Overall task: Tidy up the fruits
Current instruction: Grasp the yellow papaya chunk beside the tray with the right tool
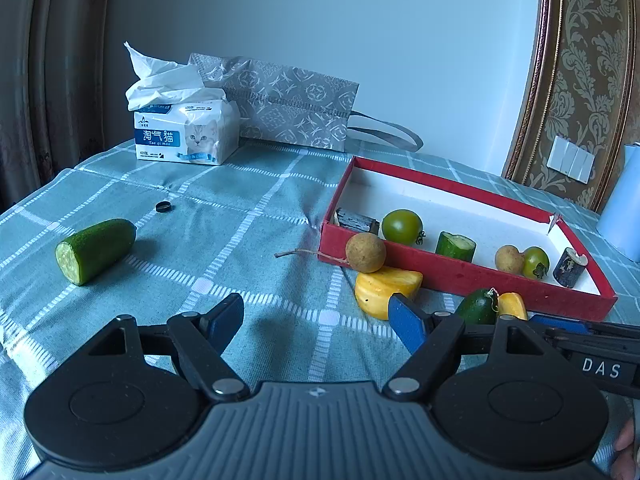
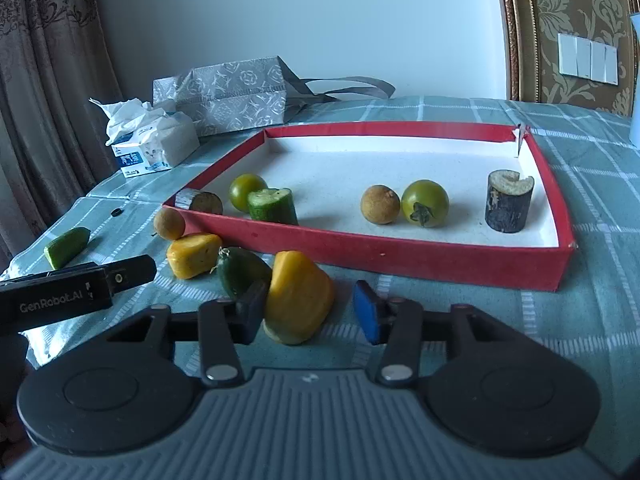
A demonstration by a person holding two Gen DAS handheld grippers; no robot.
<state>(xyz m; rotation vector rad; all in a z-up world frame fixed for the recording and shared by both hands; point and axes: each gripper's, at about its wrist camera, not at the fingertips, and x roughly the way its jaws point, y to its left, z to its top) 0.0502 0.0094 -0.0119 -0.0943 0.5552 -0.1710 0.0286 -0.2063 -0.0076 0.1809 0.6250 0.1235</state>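
Right tongs spread wide around a yellow fruit chunk — the dark left pad touches it, the blue pad stands apart. Left tongs gape over bare checked cloth on the bench, holding nothing. Just outside the red tray, near its front wall: a second yellow chunk, a small dark-green fruit, a brown longan. Off to the left lies a cut cucumber end, well apart. Inside the tray — two green tomatoes, a longan, a cucumber piece, two dark-barked stubs.
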